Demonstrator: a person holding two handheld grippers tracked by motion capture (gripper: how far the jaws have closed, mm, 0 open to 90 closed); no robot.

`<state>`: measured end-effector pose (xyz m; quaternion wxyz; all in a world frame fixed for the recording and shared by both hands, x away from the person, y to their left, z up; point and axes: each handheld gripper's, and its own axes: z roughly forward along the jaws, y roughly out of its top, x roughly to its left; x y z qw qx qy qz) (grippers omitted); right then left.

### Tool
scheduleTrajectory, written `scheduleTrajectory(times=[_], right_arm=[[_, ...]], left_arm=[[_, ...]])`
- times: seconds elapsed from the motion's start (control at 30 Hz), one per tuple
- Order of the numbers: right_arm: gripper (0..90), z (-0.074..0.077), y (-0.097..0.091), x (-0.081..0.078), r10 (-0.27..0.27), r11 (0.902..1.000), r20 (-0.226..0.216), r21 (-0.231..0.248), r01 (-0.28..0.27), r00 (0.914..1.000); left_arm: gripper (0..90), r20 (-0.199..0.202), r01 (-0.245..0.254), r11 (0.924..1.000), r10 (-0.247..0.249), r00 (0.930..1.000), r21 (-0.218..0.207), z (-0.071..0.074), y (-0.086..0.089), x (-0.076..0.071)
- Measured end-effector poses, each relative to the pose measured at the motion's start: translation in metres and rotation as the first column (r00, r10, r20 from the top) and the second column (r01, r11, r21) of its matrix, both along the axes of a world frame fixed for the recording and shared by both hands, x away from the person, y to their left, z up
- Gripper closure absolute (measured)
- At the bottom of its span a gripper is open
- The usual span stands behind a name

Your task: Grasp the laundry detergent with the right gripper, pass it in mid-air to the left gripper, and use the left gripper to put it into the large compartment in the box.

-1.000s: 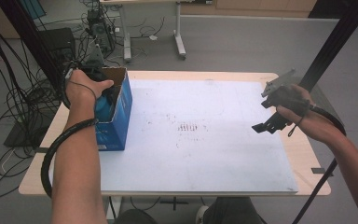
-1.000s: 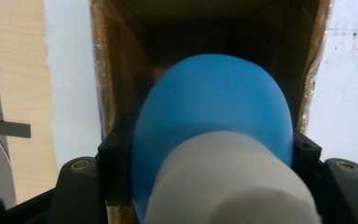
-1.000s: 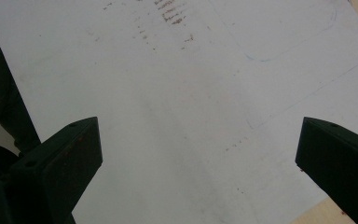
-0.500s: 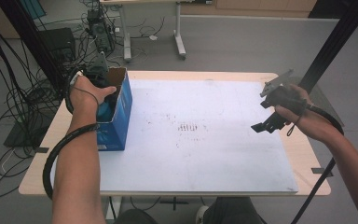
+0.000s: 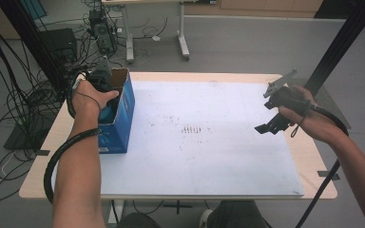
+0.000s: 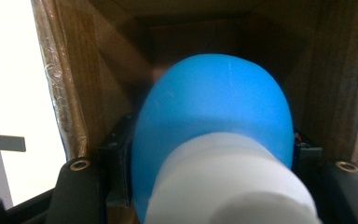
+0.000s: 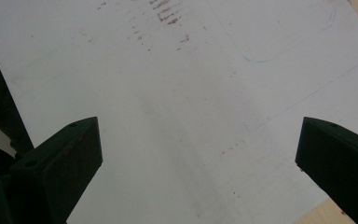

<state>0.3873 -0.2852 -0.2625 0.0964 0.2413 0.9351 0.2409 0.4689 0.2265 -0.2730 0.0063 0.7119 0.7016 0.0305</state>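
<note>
A blue cardboard box (image 5: pixel 122 124) stands open-topped at the left edge of the white board (image 5: pixel 209 152). My left gripper (image 6: pixel 212 156) reaches down into it, and its jaws press on both sides of a rounded blue bottle (image 6: pixel 214 112) with a white cap (image 6: pixel 228 186). In the high view the left hand (image 5: pixel 90 97) sits over the box opening and hides the jaws. My right gripper (image 5: pixel 272 121) hovers above the board's right side. Its jaws (image 7: pixel 198 149) stand wide apart with nothing between them.
The board lies on a wooden table (image 5: pixel 316 159), with faint dark marks (image 5: pixel 190 129) near its middle. A black post (image 5: pixel 342 42) rises at the far right. Cables and equipment (image 5: pixel 100 28) lie on the floor behind the table at the left.
The left hand has edged slightly over the box opening, and the gripper's top now shows above it. The right hand has kept still.
</note>
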Motion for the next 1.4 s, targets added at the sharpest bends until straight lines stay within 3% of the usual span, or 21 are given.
scheduleTrajectory(times=[1.4], right_arm=[[0.3,0.0032,-0.0034,0.0031,0.003,1.0,0.008,-0.007,-0.003,1.0]], left_arm=[[35.9,0.003,-0.016,0.9999,0.016,0.9999,0.0,-0.0005,0.0001,0.0008]])
